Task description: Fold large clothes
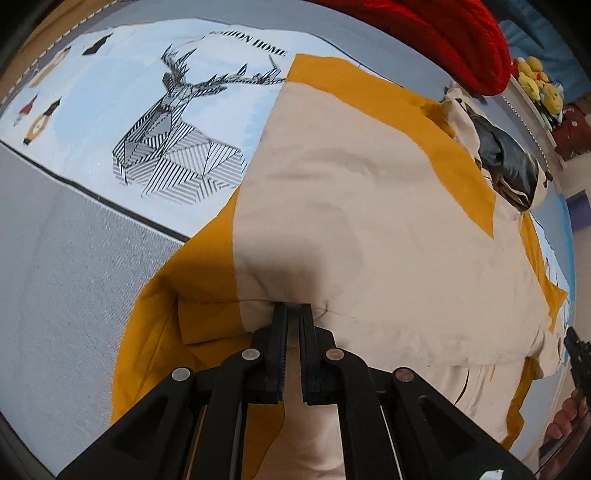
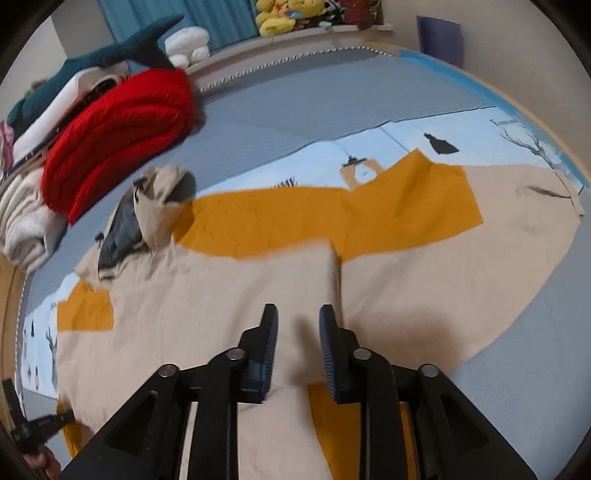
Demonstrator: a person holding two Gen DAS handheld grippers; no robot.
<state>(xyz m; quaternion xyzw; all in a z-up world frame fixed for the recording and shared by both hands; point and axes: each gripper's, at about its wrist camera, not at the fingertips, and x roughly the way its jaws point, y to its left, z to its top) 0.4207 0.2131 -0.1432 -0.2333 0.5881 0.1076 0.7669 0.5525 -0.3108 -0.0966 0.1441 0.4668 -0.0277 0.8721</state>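
Note:
A large beige and mustard-yellow hooded garment (image 1: 362,206) lies spread on the bed, partly folded over itself. My left gripper (image 1: 293,306) is shut on a folded beige edge of it near the bottom hem. In the right wrist view the same garment (image 2: 207,295) fills the middle, its hood (image 2: 155,206) with dark lining at the left. My right gripper (image 2: 297,314) is open and empty, just above the beige cloth. The left gripper shows small at the lower left edge (image 2: 40,424).
The bed has a grey and light-blue cover with a black deer print (image 1: 173,122). A folded red knit blanket (image 2: 118,133) and a pile of white clothes (image 2: 26,218) lie beside the hood. Plush toys (image 2: 284,14) sit on the headboard shelf.

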